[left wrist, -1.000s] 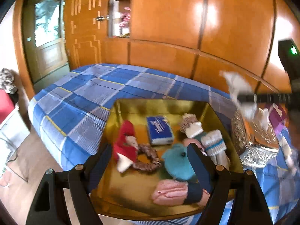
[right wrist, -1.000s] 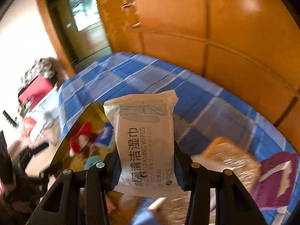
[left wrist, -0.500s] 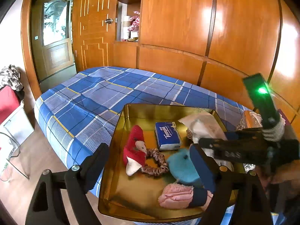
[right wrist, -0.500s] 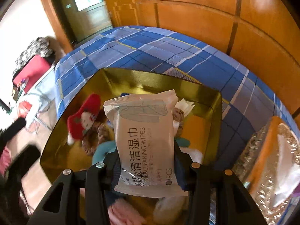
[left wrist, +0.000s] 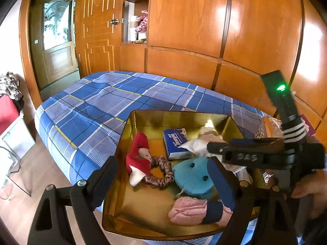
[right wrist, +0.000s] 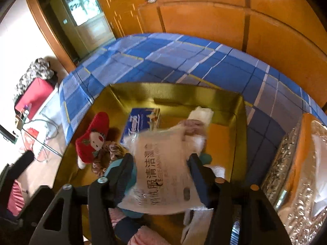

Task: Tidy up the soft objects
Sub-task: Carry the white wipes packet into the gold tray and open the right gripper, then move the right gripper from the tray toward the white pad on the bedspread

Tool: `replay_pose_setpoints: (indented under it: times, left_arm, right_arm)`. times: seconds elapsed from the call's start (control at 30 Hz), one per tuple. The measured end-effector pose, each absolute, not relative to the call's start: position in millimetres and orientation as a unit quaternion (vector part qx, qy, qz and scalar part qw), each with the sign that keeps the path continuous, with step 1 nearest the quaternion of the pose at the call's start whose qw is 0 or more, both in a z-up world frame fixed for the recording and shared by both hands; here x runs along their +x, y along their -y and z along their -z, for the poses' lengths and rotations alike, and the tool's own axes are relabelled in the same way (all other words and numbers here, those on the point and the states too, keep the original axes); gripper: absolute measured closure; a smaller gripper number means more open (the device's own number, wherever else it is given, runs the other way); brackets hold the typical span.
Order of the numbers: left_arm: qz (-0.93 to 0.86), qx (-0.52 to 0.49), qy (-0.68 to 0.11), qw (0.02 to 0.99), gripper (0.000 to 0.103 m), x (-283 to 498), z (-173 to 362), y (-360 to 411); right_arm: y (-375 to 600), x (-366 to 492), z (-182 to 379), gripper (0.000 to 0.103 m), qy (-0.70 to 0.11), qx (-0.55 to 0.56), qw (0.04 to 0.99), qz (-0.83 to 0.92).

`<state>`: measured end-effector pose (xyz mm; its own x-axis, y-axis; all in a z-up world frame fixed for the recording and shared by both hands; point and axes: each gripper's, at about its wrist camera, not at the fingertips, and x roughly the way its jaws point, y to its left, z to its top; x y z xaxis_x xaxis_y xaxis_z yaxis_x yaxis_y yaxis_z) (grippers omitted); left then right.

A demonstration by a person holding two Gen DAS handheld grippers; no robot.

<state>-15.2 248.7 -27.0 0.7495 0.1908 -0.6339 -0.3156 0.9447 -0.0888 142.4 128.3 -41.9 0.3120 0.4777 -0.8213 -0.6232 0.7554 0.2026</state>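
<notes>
A gold tray on the blue plaid bed holds a red stocking, a brown scrunchie, a teal plush, a blue Tempo tissue pack, pink socks and other soft items. My right gripper hangs over the tray with a white wet-wipes pack between its spread fingers; the pack is blurred and tilted, so a grip cannot be confirmed. It also shows in the left wrist view. My left gripper is open and empty above the tray's near side.
A silver ornate tissue box sits right of the tray. Wooden wardrobe panels stand behind the bed. The bed edge and floor lie to the left, with a red box there.
My right gripper carried the wipes pack from the right over the tray and lowered it. Its fingers have spread wider and the pack is tilting down. My left gripper stayed open over the tray.
</notes>
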Motion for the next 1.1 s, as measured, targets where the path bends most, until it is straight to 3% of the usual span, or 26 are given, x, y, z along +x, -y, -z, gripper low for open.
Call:
replay_pose_setpoints:
  times: [0.3,0.37,0.43,0.6,0.87,1.1]
  left_arm:
    - [-0.134,-0.095,-0.324,0.932,0.013,-16,26,-247]
    - [-0.133,-0.095,-0.325,0.931,0.013,-16,26,-247]
    - [-0.133,-0.094,-0.325,0.931,0.013,-16,26,-246]
    - [-0.134,-0.092,-0.327,0.931,0.013,-16,28,-244]
    - [-0.139,-0.096,-0.334,0.928,0.012,-14,33,-247]
    - [-0.135,-0.102,-0.330,0.929,0.012,-16,33,-247]
  right_arm:
    - [-112,123,20,0.043,-0.441,-0.084,0.824,-0.346]
    - [-115,118,24,0.050,-0.442,-0.100,0.819,-0.353]
    - [-121,115,31,0.065,-0.442,-0.126,0.819,-0.343]
    - [-135,128,44,0.079,-0.451,-0.136,0.819,-0.328]
    - [-140,131,44,0.078,-0.451,-0.129,0.817,-0.335]
    - [-103,106,15,0.071,-0.405,-0.115,0.848,-0.323]
